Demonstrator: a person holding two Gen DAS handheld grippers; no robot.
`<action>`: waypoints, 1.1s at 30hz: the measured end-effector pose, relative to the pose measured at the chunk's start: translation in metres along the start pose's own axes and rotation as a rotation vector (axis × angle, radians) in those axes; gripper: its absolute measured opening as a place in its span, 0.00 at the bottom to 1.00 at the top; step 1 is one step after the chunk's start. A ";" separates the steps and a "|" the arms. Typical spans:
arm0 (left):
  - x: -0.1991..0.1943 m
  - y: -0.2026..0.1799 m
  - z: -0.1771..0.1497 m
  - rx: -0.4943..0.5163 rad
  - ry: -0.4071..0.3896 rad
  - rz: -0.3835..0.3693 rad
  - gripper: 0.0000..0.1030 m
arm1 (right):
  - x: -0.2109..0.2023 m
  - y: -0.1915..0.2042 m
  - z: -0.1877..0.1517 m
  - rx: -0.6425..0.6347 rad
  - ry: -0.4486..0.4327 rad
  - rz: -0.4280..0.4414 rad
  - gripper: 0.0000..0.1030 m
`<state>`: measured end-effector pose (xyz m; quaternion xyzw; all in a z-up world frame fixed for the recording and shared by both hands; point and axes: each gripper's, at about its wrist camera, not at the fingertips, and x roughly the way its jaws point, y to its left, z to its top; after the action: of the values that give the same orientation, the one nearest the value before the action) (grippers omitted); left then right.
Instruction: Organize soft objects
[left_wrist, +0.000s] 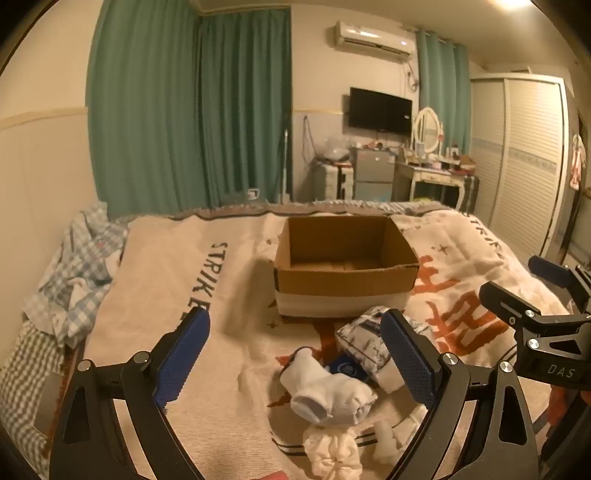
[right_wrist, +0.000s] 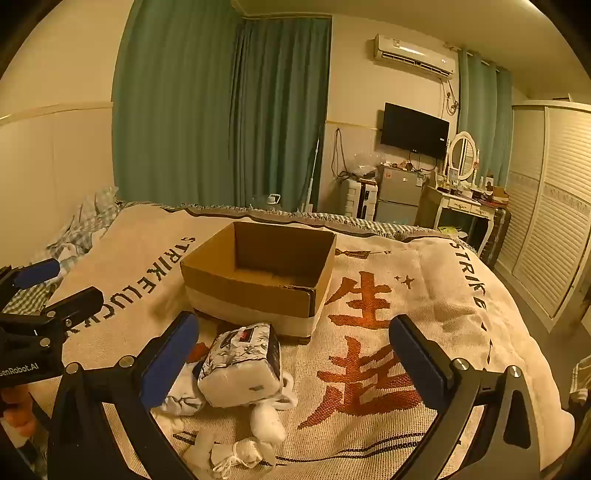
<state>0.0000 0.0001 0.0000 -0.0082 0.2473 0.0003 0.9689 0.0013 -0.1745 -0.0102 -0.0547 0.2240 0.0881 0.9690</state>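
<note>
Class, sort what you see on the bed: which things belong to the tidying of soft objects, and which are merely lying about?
Belongs to the job:
open brown cardboard box
white rolled socks
floral-printed soft tissue pack
small white cloth bundles
left gripper, open
right gripper, open

Just lying about:
blue checked crumpled cloth
cream lettered blanket

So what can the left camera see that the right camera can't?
Only the left camera shows the small dark blue thing tucked behind the white socks, and the right hand-held gripper, open. Only the right camera shows the big orange characters in full and the left hand-held gripper, open. Both show the cardboard box, with nothing visible inside, the tissue pack and the blanket.
</note>
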 end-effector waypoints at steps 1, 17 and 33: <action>0.000 0.000 0.000 0.002 -0.001 0.000 0.92 | 0.000 0.000 0.000 0.004 -0.004 0.002 1.00; -0.003 0.004 0.004 0.005 -0.001 0.010 0.92 | 0.000 0.001 0.000 -0.007 0.001 -0.004 1.00; -0.002 0.004 -0.001 0.006 -0.001 0.014 0.92 | -0.002 0.000 0.003 -0.009 0.002 -0.004 1.00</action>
<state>-0.0024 0.0042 0.0006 -0.0033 0.2467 0.0063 0.9691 0.0009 -0.1747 -0.0070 -0.0597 0.2246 0.0873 0.9687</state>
